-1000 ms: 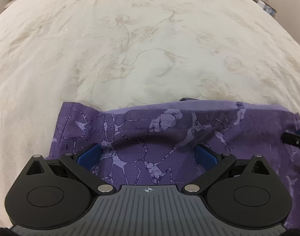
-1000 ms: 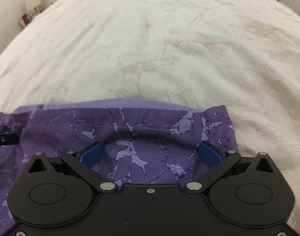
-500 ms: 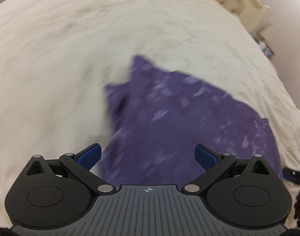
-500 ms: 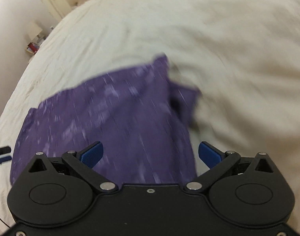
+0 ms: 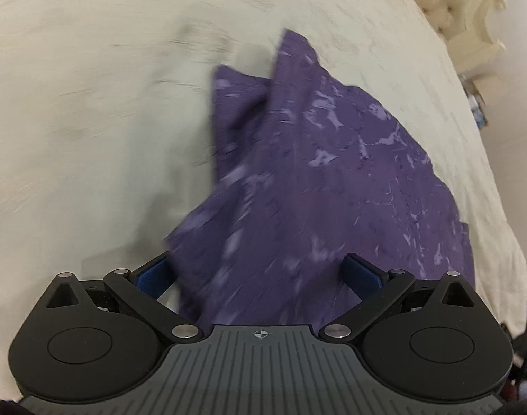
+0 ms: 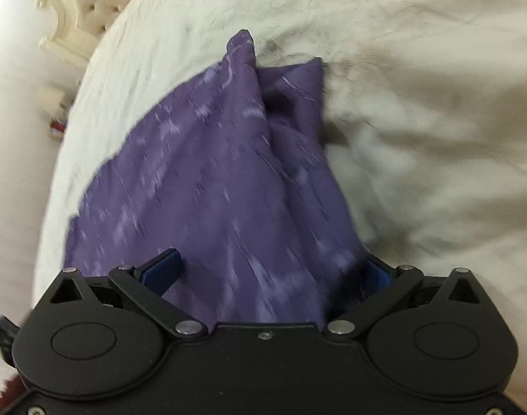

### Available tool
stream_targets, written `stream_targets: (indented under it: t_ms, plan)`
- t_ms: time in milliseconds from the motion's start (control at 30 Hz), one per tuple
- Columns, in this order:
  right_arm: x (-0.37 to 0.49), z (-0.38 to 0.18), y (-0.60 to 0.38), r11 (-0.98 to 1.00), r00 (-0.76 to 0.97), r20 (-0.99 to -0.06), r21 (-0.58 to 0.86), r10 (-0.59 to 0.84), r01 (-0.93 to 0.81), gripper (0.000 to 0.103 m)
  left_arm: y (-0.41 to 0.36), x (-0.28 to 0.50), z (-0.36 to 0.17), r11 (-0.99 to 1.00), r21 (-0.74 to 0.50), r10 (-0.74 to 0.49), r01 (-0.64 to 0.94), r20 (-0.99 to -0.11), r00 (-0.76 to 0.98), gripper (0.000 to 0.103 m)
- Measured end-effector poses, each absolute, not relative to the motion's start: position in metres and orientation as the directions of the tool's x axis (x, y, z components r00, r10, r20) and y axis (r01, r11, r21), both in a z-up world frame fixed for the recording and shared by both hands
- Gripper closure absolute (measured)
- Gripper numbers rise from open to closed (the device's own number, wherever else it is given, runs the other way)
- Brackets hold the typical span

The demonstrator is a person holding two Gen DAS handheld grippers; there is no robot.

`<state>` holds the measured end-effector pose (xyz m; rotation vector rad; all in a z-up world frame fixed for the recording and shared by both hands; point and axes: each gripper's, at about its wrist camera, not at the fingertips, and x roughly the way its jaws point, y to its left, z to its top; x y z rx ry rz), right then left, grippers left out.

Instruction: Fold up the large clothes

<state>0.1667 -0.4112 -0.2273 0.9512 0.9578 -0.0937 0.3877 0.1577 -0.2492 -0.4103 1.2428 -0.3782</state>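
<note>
A purple patterned garment (image 5: 325, 173) hangs from near my left gripper (image 5: 260, 273) down over the cream bedspread (image 5: 90, 103). Its near edge runs between the wide-apart blue pads (image 5: 362, 271). In the right wrist view the same garment (image 6: 208, 180) rises to my right gripper (image 6: 273, 273), whose blue pads (image 6: 163, 269) also stand wide apart with cloth between them. The far corners of the garment trail on the bed. Where the cloth meets each gripper is hidden behind the gripper body. Both views are motion-blurred.
A cream tufted headboard (image 5: 446, 0) stands at the upper right of the left wrist view and at the upper left of the right wrist view (image 6: 87, 3). Small items lie beside the bed (image 5: 476, 103). The bedspread is rumpled on the right (image 6: 419, 121).
The garment lay flat on the bed a second ago. Both grippers have since risen and swung, and the garment now hangs up from the bed with its far corners trailing.
</note>
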Motion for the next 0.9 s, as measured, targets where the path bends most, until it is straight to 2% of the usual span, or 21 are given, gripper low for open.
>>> stream_targets:
  t_ms: [200, 467, 500, 533, 567, 600, 633, 667, 700, 767, 900]
  plan:
    - [0.195, -0.238, -0.410, 0.567, 0.624, -0.696, 0.692, 0.357, 0.447, 0.000, 0.134, 0.417, -0.254, 0.877, -0.469, -0.480, 0.106, -0.837, 0.263, 0.000]
    - [0.180, -0.235, -0.410, 0.582, 0.602, -0.701, 0.688, 0.381, 0.433, 0.000, 0.128, 0.412, -0.253, 0.886, -0.459, -0.462, 0.065, -0.868, 0.183, 0.001]
    - [0.179, -0.233, -0.409, 0.590, 0.591, -0.710, 0.680, 0.382, 0.435, 0.000, 0.126, 0.410, -0.253, 0.886, -0.459, -0.464, 0.075, -0.868, 0.174, 0.003]
    - [0.180, -0.231, -0.407, 0.597, 0.576, -0.721, 0.671, 0.385, 0.440, 0.000, 0.125, 0.407, -0.251, 0.886, -0.455, -0.464, 0.090, -0.868, 0.176, 0.020]
    - [0.181, -0.229, -0.405, 0.603, 0.564, -0.726, 0.666, 0.392, 0.438, 0.005, 0.124, 0.405, -0.248, 0.879, -0.465, -0.477, 0.107, -0.860, 0.181, 0.038]
    - [0.183, -0.227, -0.404, 0.612, 0.555, -0.730, 0.662, 0.398, 0.433, 0.013, 0.123, 0.403, -0.244, 0.874, -0.473, -0.486, 0.115, -0.854, 0.187, 0.045]
    - [0.185, -0.224, -0.401, 0.623, 0.547, -0.735, 0.657, 0.402, 0.425, 0.034, 0.123, 0.401, -0.240, 0.868, -0.483, -0.497, 0.117, -0.847, 0.191, 0.060]
    - [0.185, -0.221, -0.400, 0.627, 0.541, -0.736, 0.655, 0.406, 0.421, 0.045, 0.125, 0.399, -0.236, 0.861, -0.496, -0.509, 0.114, -0.838, 0.196, 0.069]
    - [0.184, -0.216, -0.399, 0.631, 0.544, -0.737, 0.653, 0.401, 0.419, 0.049, 0.127, 0.397, -0.231, 0.848, -0.519, -0.531, 0.110, -0.824, 0.197, 0.069]
    - [0.179, -0.204, -0.399, 0.639, 0.558, -0.737, 0.646, 0.380, 0.418, 0.066, 0.132, 0.391, -0.221, 0.826, -0.551, -0.563, 0.118, -0.802, 0.199, 0.072]
    - [0.160, -0.184, -0.400, 0.593, 0.600, -0.692, 0.695, 0.401, 0.406, 0.068, 0.133, 0.374, -0.202, 0.786, -0.596, -0.618, 0.161, -0.763, 0.189, 0.072]
